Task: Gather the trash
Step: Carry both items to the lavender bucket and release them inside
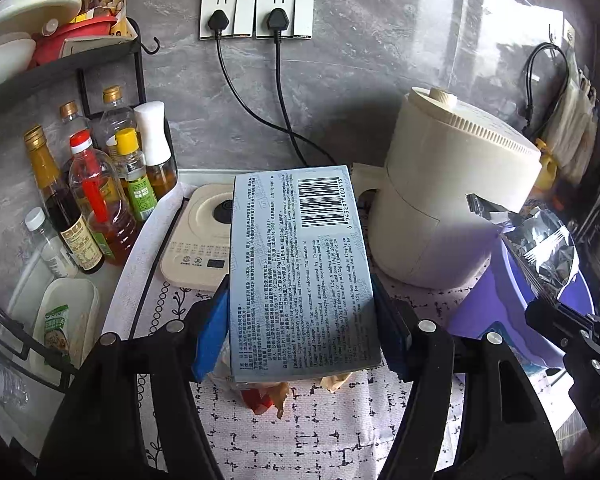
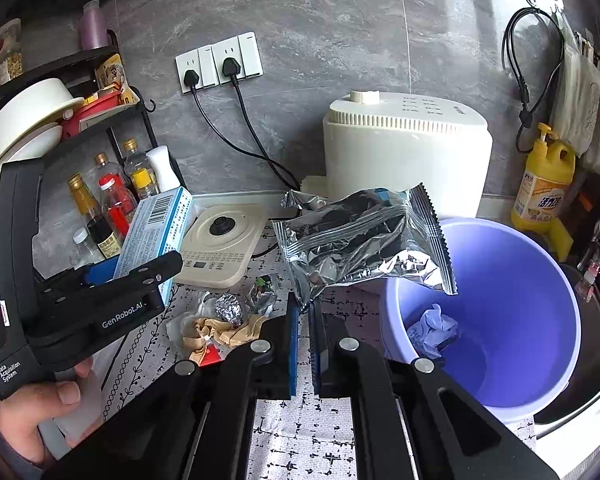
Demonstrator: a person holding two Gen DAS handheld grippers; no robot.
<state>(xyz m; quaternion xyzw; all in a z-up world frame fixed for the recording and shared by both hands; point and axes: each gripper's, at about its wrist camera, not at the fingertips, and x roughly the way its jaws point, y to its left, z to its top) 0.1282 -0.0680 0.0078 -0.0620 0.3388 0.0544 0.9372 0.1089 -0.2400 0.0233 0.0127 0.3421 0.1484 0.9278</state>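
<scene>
Left gripper (image 1: 302, 316): clamped on a pale blue box (image 1: 300, 268), blue pads pressed to both long sides, box lifted above the cloth.
Box print: barcode at the far end, digits reading about "6 943297 600413"; Chinese text, then English lines with "[Indications]", "treatment of infections", "Chlamydia"; smaller words too fine to read surely.
Box from the right camera: tilted, barcode end up, white and blue side panel, held in front of the bottles (image 2: 112, 208).
Left gripper body (image 2: 100, 300): black, marked "GenRobot.AI" and "Data Acquisition System"; bare hand (image 2: 32, 412) wrapped round its handle.
Right gripper (image 2: 303, 344): pinched tight on the lower corner of a silver foil wrapper (image 2: 364, 240), blue pads almost meeting.
Wrapper: crinkled, zigzag-cut edge, hanging over the near rim of the purple bin (image 2: 520, 320); print hidden.
Bin: open-topped, standing on the cloth to the right, a crumpled pale tissue (image 2: 432, 328) at the bottom.
Loose trash (image 2: 224, 324): brown paper scraps, a foil ball, a red scrap, lying on the patterned cloth (image 2: 300, 432) between the two grippers.
Cream scale (image 2: 220, 240): flat on the cloth behind the trash, small icons and a display, unreadable.
White appliance (image 2: 408, 152): ribbed lid with knob, against the grey wall.
Yellow bottle (image 2: 544, 184): pump top, Chinese label, right of the appliance.
Sockets (image 2: 220, 64): two black plugs inserted.
</scene>
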